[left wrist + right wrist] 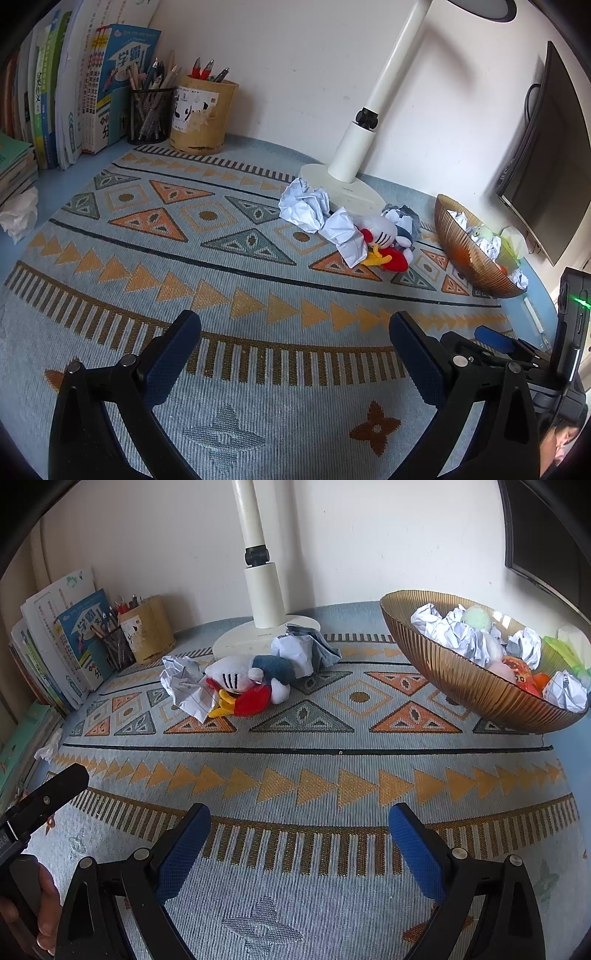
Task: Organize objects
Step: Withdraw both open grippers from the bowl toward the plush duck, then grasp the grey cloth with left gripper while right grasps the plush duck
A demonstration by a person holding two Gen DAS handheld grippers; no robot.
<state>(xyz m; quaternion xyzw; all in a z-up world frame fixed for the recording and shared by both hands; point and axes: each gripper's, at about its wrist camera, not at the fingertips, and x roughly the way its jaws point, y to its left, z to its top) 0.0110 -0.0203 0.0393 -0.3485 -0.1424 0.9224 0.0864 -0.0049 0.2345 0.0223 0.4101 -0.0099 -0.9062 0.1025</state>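
A small plush toy (384,236) (251,686), white, red, blue and yellow, lies on the patterned mat among crumpled paper balls (306,203) (184,685) by the lamp base. A ribbed amber glass bowl (465,254) (443,664) at the right holds several paper balls and small toys. My left gripper (295,328) hovers open over the mat, well short of the pile. My right gripper (299,819) is open too, with nothing between its fingers, the bowl ahead to its right.
A white desk lamp (354,155) (262,590) stands at the back. Books (74,96), a mesh pencil cup (149,114) and a bamboo pen holder (201,114) line the back left. A crumpled tissue (20,214) lies at the left edge. A monitor (546,158) stands at the right.
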